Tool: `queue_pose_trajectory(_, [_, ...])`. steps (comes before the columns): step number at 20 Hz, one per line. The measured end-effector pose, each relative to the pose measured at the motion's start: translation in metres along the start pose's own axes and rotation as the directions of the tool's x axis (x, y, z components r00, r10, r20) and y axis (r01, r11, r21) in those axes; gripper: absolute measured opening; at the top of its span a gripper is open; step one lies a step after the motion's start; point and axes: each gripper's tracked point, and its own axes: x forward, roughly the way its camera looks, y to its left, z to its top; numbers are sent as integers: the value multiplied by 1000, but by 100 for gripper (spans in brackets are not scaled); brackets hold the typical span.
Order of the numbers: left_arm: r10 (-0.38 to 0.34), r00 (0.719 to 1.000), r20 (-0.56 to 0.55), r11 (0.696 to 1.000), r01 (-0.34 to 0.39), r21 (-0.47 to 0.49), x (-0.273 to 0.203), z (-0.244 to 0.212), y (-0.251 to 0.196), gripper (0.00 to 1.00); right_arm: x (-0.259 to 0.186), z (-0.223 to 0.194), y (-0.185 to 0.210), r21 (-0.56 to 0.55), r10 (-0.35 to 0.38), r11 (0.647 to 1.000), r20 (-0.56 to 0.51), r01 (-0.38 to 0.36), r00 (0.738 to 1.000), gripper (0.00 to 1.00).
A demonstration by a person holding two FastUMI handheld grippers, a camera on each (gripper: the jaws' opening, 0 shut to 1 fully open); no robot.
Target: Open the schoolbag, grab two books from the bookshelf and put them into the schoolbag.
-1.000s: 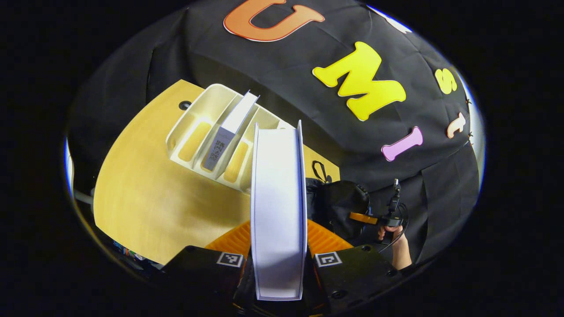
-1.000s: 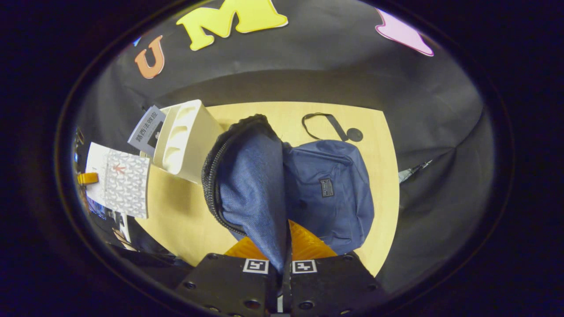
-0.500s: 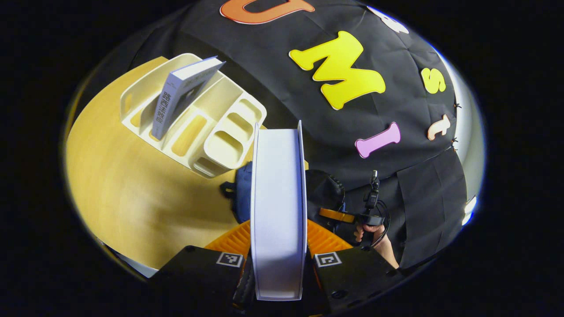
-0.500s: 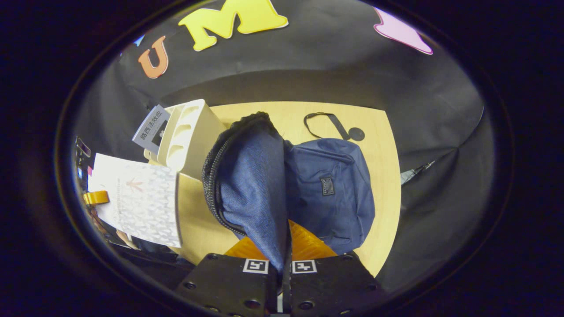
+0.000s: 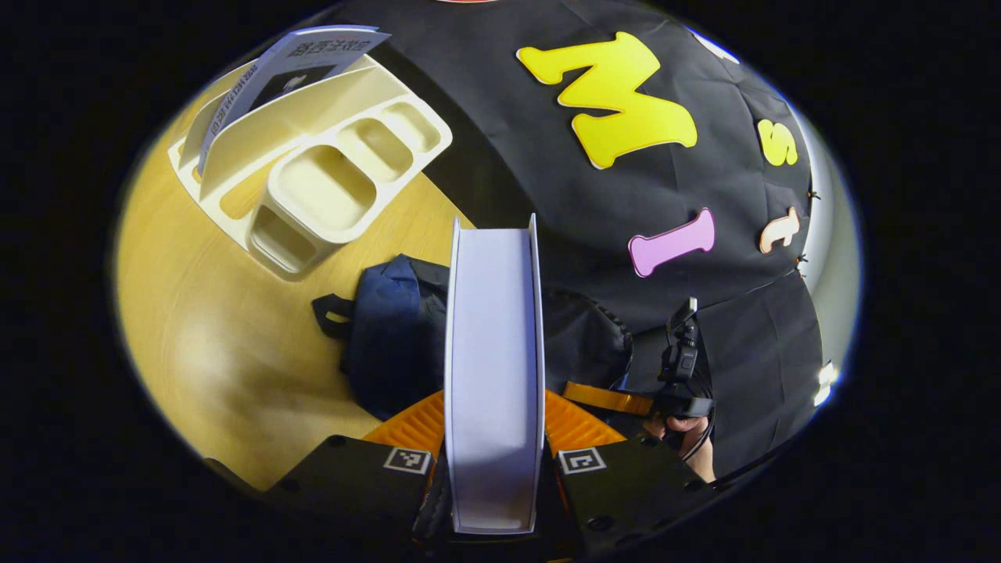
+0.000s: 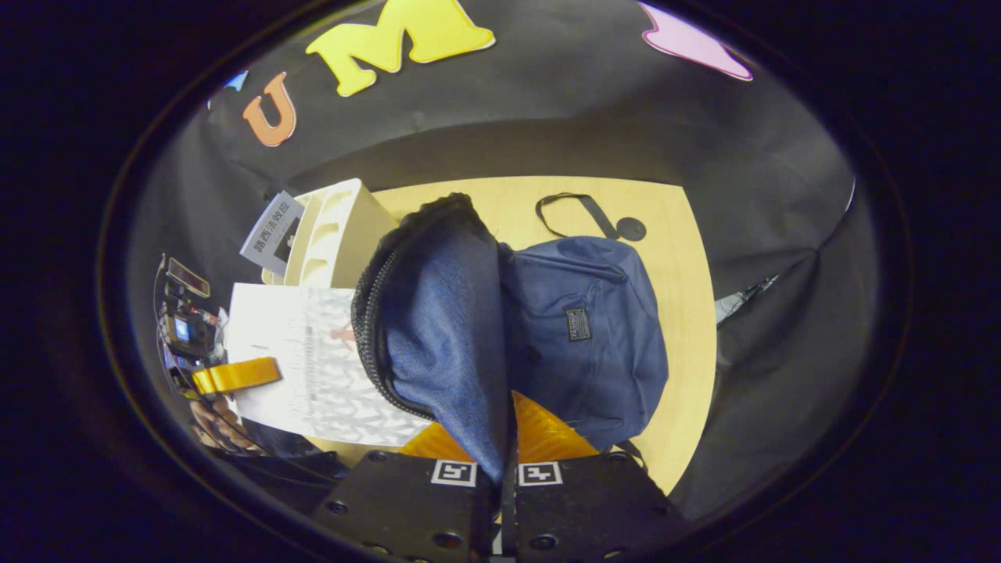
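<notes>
My left gripper (image 5: 494,426) is shut on a white book (image 5: 493,352), held edge-on above the blue schoolbag (image 5: 391,336). In the right gripper view the same book (image 6: 313,367) shows its patterned cover just left of the bag's opening. My right gripper (image 6: 500,461) is shut on the schoolbag's lifted flap (image 6: 446,328), holding the zipped edge up. The schoolbag (image 6: 586,328) lies on the wooden table (image 6: 688,258). A second book (image 5: 289,66) stands tilted in the cream bookshelf (image 5: 328,180); the right gripper view shows that book (image 6: 274,231) behind the bookshelf (image 6: 332,234).
A black strap loop (image 6: 579,215) lies on the table behind the bag. In the left gripper view the other gripper (image 5: 680,367) and a hand (image 5: 688,438) show to the right. Black cloth walls surround the table.
My left gripper has carried the white book away from the bookshelf to right beside the bag's opening. The right gripper keeps the flap raised, almost unmoved.
</notes>
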Motion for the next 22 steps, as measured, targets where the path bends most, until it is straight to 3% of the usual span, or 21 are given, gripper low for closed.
queue_pose_trajectory(1, [-2, 1000, -1, 1000, 2, 3, 9, -4, 3, 45, -2, 0, 1, 1, 0, 1000, 0, 0, 1000, 5])
queue_pose_trajectory(7, [-4, 1000, -20, 1000, 4, 1, 63, -22, 28, 45, -12, -1, 9, -26, -7, 1000, 15, 8, 1000, 5])
queue_pose_trajectory(15, [-98, 995, -16, 993, 97, -60, 124, -30, 31, 45, -21, -2, 31, -67, -18, 998, 18, 19, 1000, 5])
queue_pose_trajectory(22, [-142, 988, -55, 977, 131, -170, 164, -51, 41, 45, -15, -2, 39, -70, -32, 997, 5, 32, 999, 5])
